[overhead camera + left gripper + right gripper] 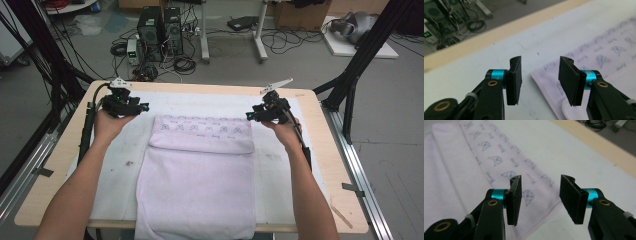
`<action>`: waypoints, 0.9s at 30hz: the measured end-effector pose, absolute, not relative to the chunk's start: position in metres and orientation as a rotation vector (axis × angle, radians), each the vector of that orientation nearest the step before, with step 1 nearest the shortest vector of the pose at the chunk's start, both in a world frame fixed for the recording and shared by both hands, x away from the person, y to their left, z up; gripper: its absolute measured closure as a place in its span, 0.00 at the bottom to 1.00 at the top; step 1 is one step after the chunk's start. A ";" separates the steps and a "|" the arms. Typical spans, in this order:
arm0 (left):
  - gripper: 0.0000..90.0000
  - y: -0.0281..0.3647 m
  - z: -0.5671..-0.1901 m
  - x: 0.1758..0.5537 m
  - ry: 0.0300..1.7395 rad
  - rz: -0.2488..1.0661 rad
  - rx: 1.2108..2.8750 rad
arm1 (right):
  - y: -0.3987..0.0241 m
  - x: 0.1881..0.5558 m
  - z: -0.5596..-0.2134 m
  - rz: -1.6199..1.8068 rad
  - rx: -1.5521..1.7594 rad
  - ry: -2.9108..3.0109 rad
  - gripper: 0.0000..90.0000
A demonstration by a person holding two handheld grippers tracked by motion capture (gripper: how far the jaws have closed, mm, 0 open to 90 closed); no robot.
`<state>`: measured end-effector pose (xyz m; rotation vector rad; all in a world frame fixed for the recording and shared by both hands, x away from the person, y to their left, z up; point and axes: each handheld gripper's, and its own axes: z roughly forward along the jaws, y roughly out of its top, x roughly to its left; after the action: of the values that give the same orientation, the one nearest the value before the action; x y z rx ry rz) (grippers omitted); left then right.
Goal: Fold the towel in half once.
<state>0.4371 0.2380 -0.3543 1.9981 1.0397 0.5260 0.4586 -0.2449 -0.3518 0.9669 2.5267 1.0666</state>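
Note:
A pale lilac towel (197,185) lies flat along the middle of the table, its near end hanging over the front edge. Its far end is folded back toward me, and a printed band (202,126) runs along the far edge. My left gripper (145,106) hovers just off the towel's far left corner, open and holding nothing. In the left gripper view the open gripper (541,72) frames that corner of the towel (609,57) below. My right gripper (248,116) hangs open by the far right corner. In the right gripper view the gripper (541,192) stands over the printed towel (461,170) edge.
A white cloth (115,170) covers most of the wooden table (55,165) under the towel. Black frame posts (360,60) stand at both sides. Computer towers (160,32) and cables sit on the floor beyond the far edge.

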 end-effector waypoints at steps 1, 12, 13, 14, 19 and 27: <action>0.59 0.236 -0.360 0.434 1.027 0.509 2.009 | -0.243 0.458 -0.356 1.047 0.987 2.566 0.54; 0.54 0.212 -0.410 0.418 0.973 0.334 2.137 | -0.240 0.425 -0.398 1.070 0.940 2.624 0.59; 0.54 0.211 -0.411 0.419 0.973 0.330 2.138 | -0.241 0.423 -0.402 1.079 0.949 2.627 0.59; 0.55 0.209 -0.412 0.419 0.982 0.334 2.139 | -0.241 0.422 -0.404 1.084 0.954 2.627 0.59; 0.58 0.213 -0.425 0.421 1.054 0.297 2.100 | -0.242 0.418 -0.416 1.108 0.988 2.627 0.57; 0.90 0.221 -0.432 0.410 1.035 0.323 2.086 | -0.242 0.413 -0.426 1.077 0.982 2.681 0.78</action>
<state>0.4096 0.2215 -0.4324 2.0864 1.0355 0.3231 0.4131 -0.2419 -0.4261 0.9823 2.6811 1.0766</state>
